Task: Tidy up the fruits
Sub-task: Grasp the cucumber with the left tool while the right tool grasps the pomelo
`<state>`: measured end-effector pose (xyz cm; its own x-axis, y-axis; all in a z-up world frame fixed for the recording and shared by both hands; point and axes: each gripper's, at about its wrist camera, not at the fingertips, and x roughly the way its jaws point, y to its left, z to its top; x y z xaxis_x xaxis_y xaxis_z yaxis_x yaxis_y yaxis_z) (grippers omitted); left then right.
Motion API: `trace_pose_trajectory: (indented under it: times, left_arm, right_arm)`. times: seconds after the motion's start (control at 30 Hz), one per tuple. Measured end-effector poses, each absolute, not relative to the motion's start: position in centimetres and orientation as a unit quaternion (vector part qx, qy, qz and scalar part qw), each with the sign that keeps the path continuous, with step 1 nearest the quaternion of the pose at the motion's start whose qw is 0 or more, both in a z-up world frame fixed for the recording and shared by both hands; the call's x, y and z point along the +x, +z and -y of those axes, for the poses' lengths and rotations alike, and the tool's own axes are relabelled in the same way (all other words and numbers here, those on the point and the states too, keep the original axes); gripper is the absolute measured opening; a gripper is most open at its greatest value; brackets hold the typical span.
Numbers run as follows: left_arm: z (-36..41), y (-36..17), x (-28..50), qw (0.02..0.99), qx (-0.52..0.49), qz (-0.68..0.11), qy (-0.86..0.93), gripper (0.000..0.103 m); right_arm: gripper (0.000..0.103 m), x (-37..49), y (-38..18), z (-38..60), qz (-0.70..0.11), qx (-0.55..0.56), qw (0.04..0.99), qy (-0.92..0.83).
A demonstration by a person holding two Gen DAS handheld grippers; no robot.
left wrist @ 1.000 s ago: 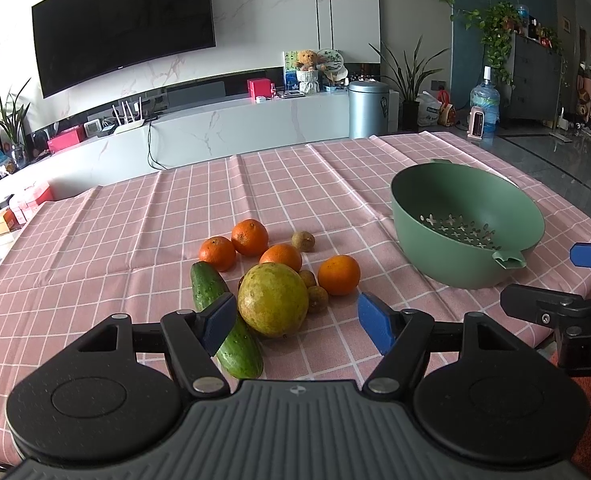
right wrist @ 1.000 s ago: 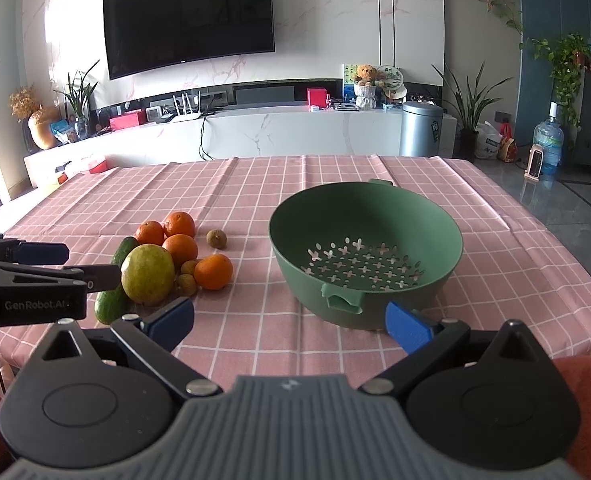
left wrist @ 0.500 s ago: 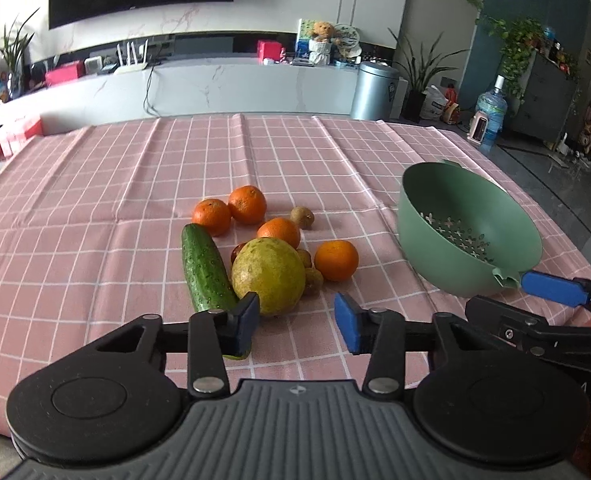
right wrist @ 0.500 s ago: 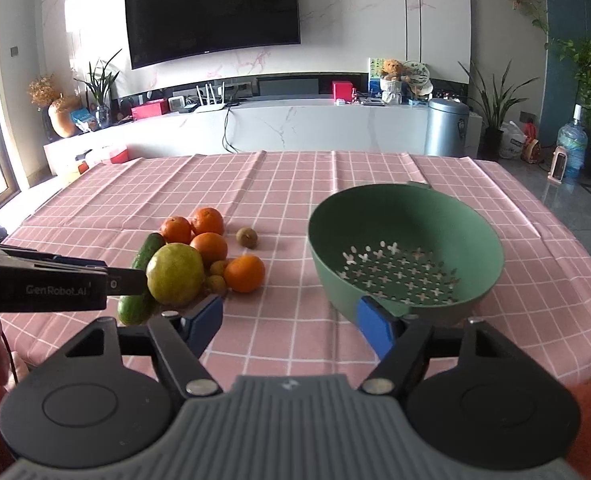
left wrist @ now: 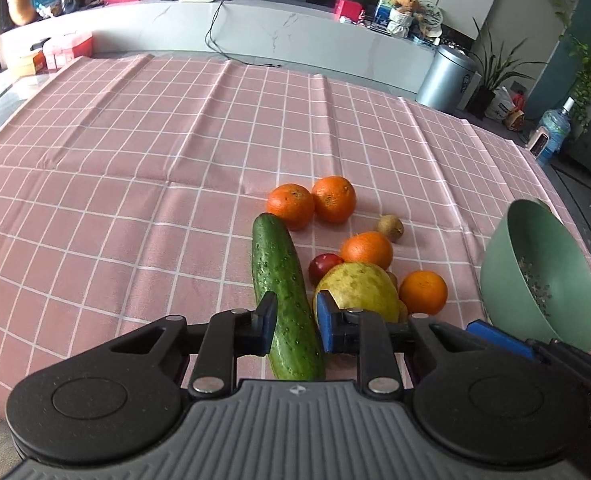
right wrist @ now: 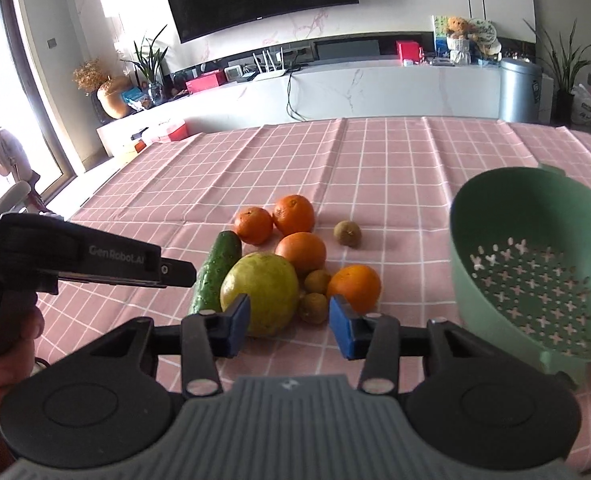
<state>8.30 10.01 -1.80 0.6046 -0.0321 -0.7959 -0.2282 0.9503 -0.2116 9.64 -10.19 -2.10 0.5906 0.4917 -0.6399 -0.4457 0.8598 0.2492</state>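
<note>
R gripper (right wrist: pixel 289 326) is seen closing, jaws either side of big yellow-green fruit (right wrist: pixel 259 292) w/ small brown fruits; green colander (right wrist: pixel 535 276) is set at right on desk (right wrist: pixel 375 168).

The left wrist camera sits just behind its claw (left wrist: pixel 293 328) and looks steeply down along it, close over the cucumber (left wrist: pixel 283 292) on the tabletop (left wrist: pixel 135 184). The right wrist camera looks less steeply, from slightly farther back, toward the television wall. Both views share the fruit pile and the green colander (right wrist: pixel 535 264).
</note>
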Motion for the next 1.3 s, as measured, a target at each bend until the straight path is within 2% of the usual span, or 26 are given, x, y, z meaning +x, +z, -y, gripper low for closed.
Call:
trace_pose_trajectory:
  times: [0.3, 0.53, 0.63, 0.9, 1.13, 1.3]
  left_arm:
    - [-12.7, -4.4, 10.3, 0.86, -0.237, -0.45, 0.049, 0.033]
    - [-13.1, -4.8, 11.1, 0.865, -0.237, -0.441, 0.044, 0.048]
    - [-13.2, -5.2, 11.2, 0.864, -0.228, -0.445, 0.053, 0.048]
    - [-13.9, -6.2, 11.4, 0.854, -0.235, -0.461, 0.062, 0.049]
    - [-13.7, -7.1, 11.6, 0.849, -0.237, -0.47, 0.049, 0.055]
    - [-12.3, -7.0, 11.6, 0.862, -0.187, -0.47, 0.047, 0.055]
  right_arm:
    - [0.046, 12.4, -3.8, 8.0, -0.399, 0.08, 0.87, 0.278]
    - [0.058, 13.3, -4.6, 6.7, -0.403, 0.076, 0.867, 0.282]
    - [0.06, 13.3, -5.1, 6.3, -0.405, 0.07, 0.865, 0.289]
    - [0.061, 13.3, -5.9, 5.5, -0.406, 0.06, 0.861, 0.301]
    - [0.06, 12.9, -5.9, 5.5, -0.404, 0.046, 0.865, 0.293]
    - [0.059, 11.6, -4.9, 6.9, -0.398, 0.027, 0.871, 0.287]
